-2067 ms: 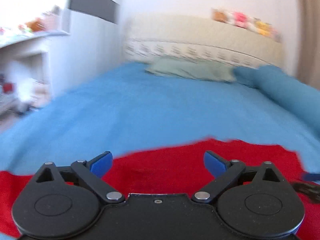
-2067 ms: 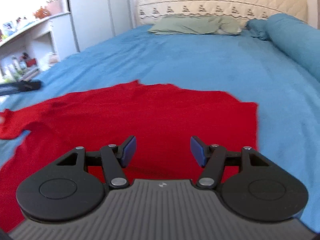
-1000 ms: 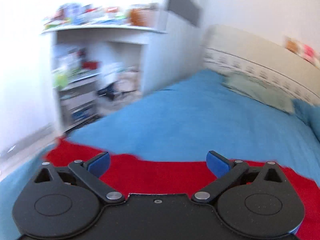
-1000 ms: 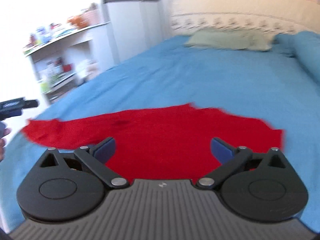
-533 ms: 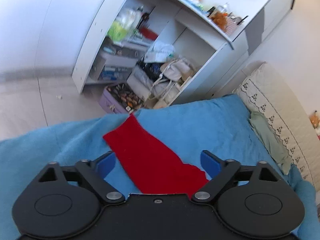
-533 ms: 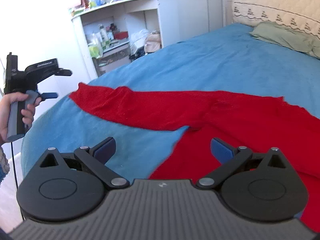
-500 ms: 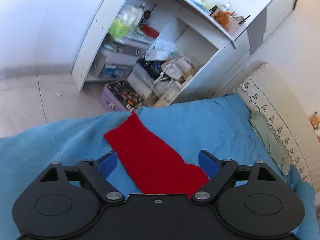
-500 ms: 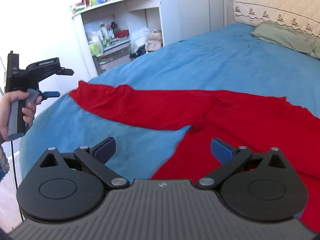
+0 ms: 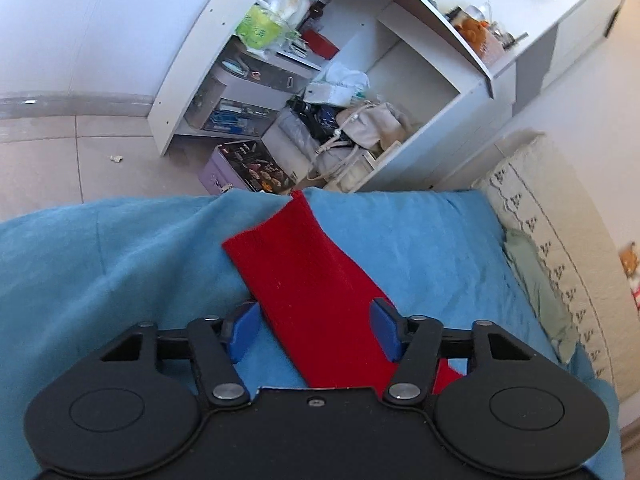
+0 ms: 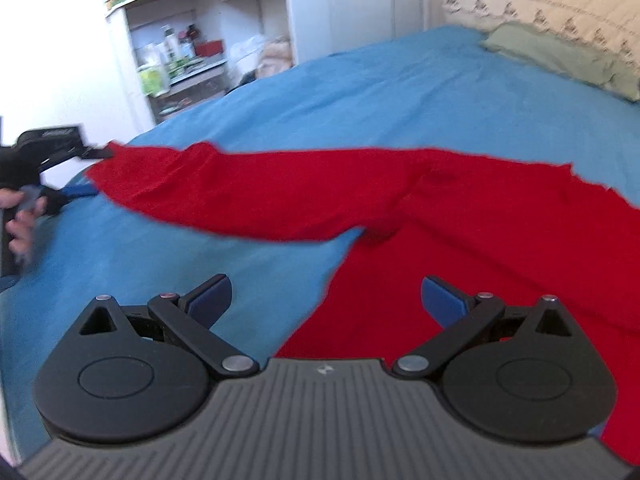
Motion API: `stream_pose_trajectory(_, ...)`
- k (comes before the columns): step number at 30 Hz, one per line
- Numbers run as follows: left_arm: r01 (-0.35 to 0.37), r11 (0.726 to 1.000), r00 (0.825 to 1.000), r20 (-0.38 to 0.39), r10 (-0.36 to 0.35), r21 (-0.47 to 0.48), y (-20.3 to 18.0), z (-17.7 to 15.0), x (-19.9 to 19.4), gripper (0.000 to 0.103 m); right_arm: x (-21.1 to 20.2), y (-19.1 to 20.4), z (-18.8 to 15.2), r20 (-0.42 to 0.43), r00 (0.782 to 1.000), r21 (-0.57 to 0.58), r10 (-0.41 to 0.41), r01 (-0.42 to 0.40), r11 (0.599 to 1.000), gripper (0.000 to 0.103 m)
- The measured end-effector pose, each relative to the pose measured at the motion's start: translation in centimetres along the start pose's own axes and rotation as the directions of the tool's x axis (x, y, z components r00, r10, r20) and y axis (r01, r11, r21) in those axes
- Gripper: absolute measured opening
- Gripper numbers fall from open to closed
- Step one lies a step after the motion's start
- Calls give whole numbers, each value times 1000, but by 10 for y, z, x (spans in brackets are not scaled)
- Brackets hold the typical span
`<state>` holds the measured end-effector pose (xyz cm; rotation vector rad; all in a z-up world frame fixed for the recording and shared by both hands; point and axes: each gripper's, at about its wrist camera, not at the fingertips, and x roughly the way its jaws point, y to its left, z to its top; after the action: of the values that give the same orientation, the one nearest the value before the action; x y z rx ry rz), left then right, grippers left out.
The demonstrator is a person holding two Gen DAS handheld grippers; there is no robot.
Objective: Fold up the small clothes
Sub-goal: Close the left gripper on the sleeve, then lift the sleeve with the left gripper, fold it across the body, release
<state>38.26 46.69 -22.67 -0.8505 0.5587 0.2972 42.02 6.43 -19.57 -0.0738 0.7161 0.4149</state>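
Observation:
A red long-sleeved garment (image 10: 460,240) lies spread on the blue bedspread (image 10: 360,92), one sleeve (image 10: 248,200) stretched out to the left. In the left wrist view that sleeve (image 9: 304,272) runs flat between the blue pads of my left gripper (image 9: 315,330). Its jaws are closing with a small gap on each side of the cloth. The right wrist view shows the left gripper (image 10: 89,172) at the cuff, held by a hand (image 10: 20,216). My right gripper (image 10: 326,298) is open over the garment's side edge below the armpit, with nothing gripped.
The bed's edge drops to a tiled floor (image 9: 60,160) just past the cuff. A cluttered white shelf unit (image 9: 320,80) stands beyond it. A green pillow (image 10: 560,56) and a cream headboard (image 10: 540,0) are at the far end of the bed.
My left gripper swung to the sleeve's end, dropped and rolled, and its jaws narrowed around the sleeve. My right gripper moved left and lower towards the armpit and stayed open.

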Motion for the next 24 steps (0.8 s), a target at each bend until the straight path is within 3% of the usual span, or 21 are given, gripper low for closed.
stream_pose_trajectory(2,2,1000,1000,10,-2,-18,2,3,4,55,11,-15,7,25,998,13,-58,58,998,103)
stream_pose_trajectory(6,-38,999,999,2,38,1,0,3,13,3,37,-47,20,71,987,35,-144,141,989,103)
stream_pose_trajectory(13,-23,999,999,36,22,38,-4,1,8,4,81,-86,32,77,955,114,-287,278,954,103)
stream_pose_trajectory(16,6,999,998,61,-9,51,-14,6,1,4,99,-95,32,32,938,113,-346,340,933,103)
stream_pose_trajectory(19,39,996,995,93,-47,82,-32,13,-9,4,120,-95,24,-20,933,56,-359,359,931,103)
stream_pose_trajectory(24,95,981,986,118,-116,170,-82,24,-23,4,116,-108,24,-5,944,121,-330,328,937,103)
